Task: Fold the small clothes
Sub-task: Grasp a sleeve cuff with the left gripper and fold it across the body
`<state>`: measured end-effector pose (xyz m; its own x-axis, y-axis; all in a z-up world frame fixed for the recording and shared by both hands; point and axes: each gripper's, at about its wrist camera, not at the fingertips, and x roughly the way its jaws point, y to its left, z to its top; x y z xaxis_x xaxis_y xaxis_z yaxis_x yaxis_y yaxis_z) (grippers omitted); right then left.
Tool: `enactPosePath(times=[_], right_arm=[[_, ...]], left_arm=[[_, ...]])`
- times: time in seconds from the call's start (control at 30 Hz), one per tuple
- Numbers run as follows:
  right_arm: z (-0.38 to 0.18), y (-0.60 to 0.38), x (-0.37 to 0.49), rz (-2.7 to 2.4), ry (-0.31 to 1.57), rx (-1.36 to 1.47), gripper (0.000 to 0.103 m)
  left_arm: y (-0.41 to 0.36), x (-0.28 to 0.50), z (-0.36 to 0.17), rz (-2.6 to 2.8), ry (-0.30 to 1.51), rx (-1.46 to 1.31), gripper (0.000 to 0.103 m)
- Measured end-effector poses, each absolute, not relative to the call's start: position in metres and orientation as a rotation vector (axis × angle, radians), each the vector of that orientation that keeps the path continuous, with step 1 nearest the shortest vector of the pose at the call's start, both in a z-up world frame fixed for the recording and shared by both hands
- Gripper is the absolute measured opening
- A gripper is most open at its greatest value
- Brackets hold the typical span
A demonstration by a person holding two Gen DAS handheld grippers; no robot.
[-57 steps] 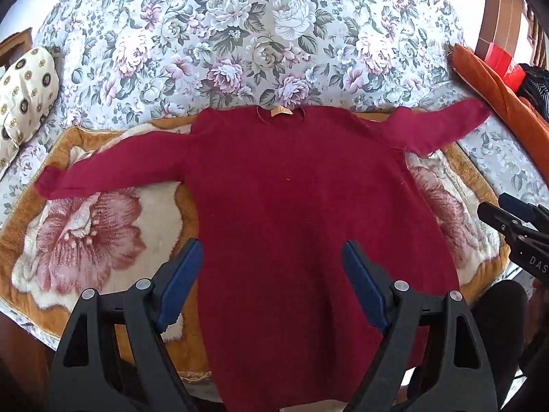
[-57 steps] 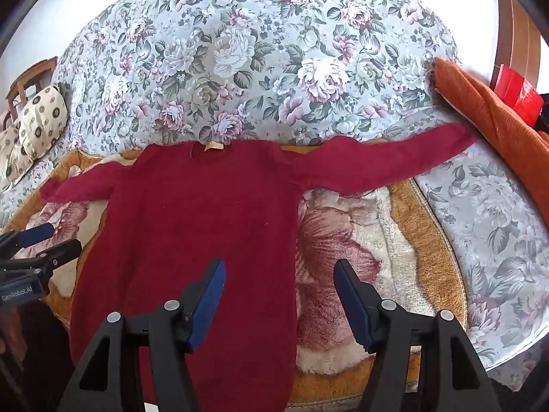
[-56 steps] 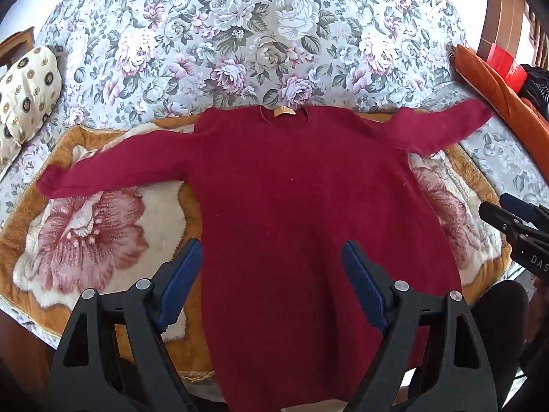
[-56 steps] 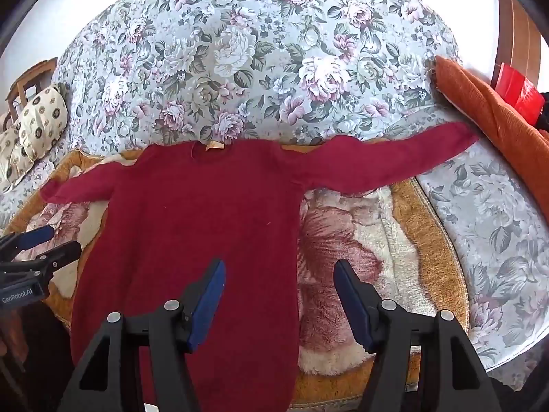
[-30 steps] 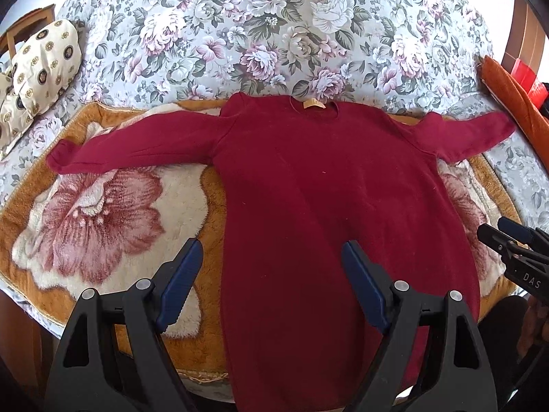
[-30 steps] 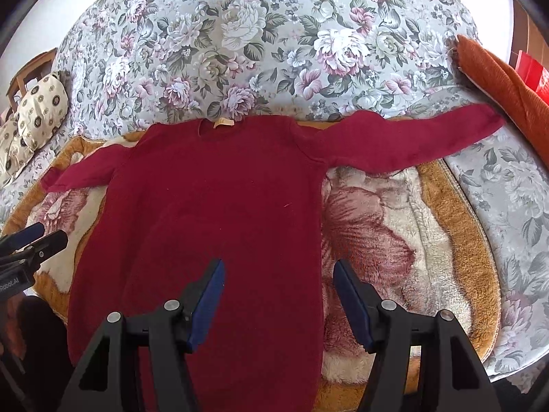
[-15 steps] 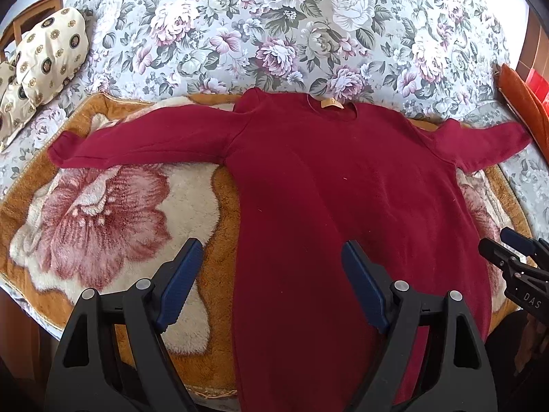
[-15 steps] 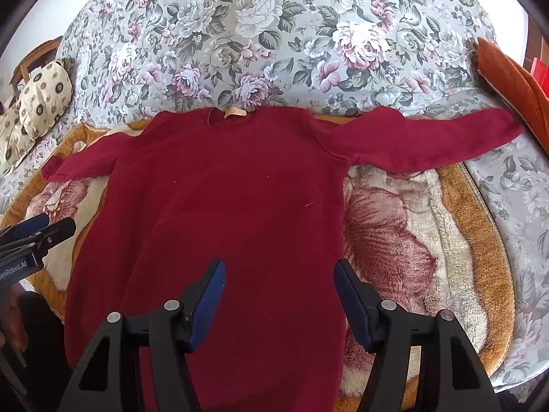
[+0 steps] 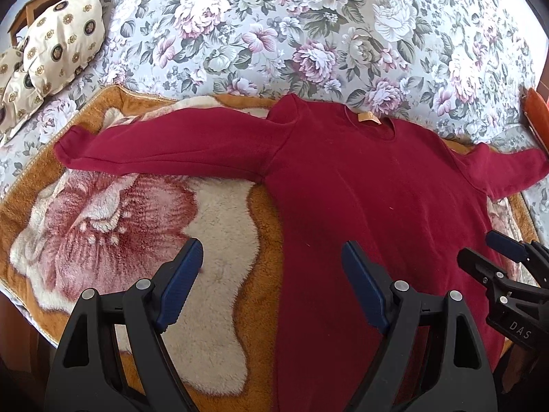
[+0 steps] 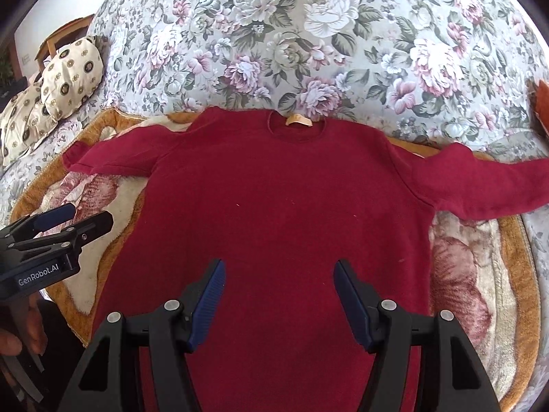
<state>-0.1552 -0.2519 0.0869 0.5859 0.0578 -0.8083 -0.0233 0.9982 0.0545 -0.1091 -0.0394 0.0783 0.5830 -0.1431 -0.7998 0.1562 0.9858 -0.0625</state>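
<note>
A dark red sweater (image 9: 360,206) lies flat, sleeves spread, on a plush flowered blanket (image 9: 113,226). The left gripper (image 9: 271,274) and right gripper (image 10: 278,285) hover above it, jaws apart and empty.

My left gripper (image 9: 269,279) and right gripper (image 10: 279,290) both hang apart over the red sweater (image 10: 284,213), which lies flat with nothing on it. The plush blanket (image 9: 219,257) beside it is bare too. Far off, the patterned pillows (image 9: 51,51) crowd the left edge (an orange cloth (image 9: 538,116) the right).
</note>
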Motion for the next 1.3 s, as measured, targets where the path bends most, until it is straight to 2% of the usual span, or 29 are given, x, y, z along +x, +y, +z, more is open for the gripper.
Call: enactPosePath(times=[0.23,0.63,0.7,0.83,1.2,1.23,1.27,1.3], right_arm=[[0.065,-0.22,-0.099,0.087,0.992,0.017,0.063],[0.057,-0.155,-0.001,0.182,0.981,0.003,0.063],[0.058,-0.149,0.014,0.188,0.974,0.023,0.057],[0.055,-0.135,0.042,0.187,0.981,0.014,0.052],[0.019,-0.124,0.065,0.211,1.039,-0.013,0.051],[0.02,-0.126,0.064,0.218,1.037,-0.01,0.051],[0.022,-0.128,0.064,0.223,1.035,-0.006,0.051],[0.025,-0.131,0.063,0.221,1.031,-0.005,0.051]], left_arm=[[0.01,-0.079,0.077,-0.108,0.943,-0.08,0.083],[0.17,-0.011,0.074,0.167,0.916,-0.327,0.083],[0.194,0.0,0.068,0.193,0.918,-0.391,0.083],[0.232,0.023,0.056,0.262,0.898,-0.503,0.083],[0.26,0.082,0.018,0.284,0.914,-0.643,0.083],[0.263,0.083,0.014,0.277,0.9,-0.669,0.079],[0.268,0.084,0.01,0.252,0.869,-0.711,0.061],[0.27,0.085,0.008,0.239,0.862,-0.73,0.049]])
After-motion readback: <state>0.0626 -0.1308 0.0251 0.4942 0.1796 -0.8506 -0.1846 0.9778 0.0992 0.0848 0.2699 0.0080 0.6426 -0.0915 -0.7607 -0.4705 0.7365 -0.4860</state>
